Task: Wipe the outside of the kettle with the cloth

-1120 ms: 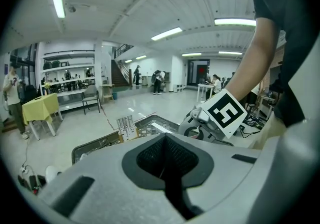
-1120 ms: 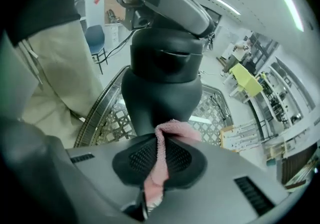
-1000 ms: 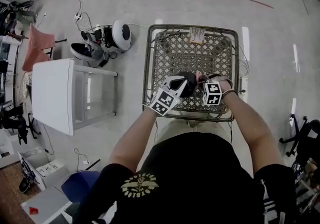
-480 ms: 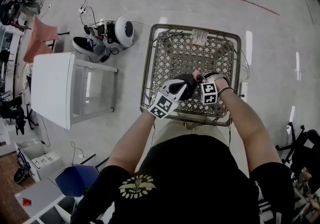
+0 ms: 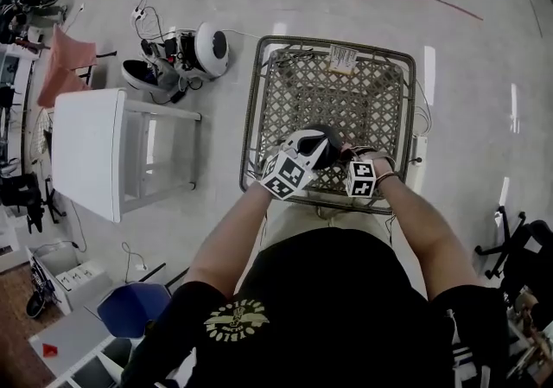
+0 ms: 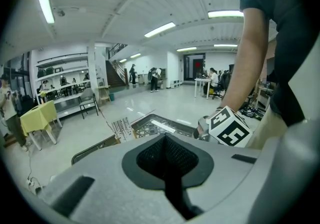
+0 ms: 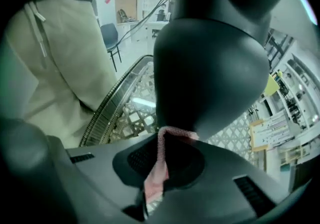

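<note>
Kettle (image 5: 322, 137) was at the front of the lattice desk (image 5: 363, 92). Right gripper (image 5: 349, 156) was clamped on the pink cloth (image 7: 161, 160), which was pressed against the kettle. Left gripper (image 6: 167, 165) had its jaws together, nothing seen between.

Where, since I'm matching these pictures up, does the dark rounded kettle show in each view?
Head view: dark rounded kettle at the centre, by the near edge of the brown metal lattice table.
Left gripper view: not in it.
Right gripper view: fills the upper middle, just above the pink cloth.
Shared landmark: that lattice table, also in the left gripper view and the right gripper view.
</note>
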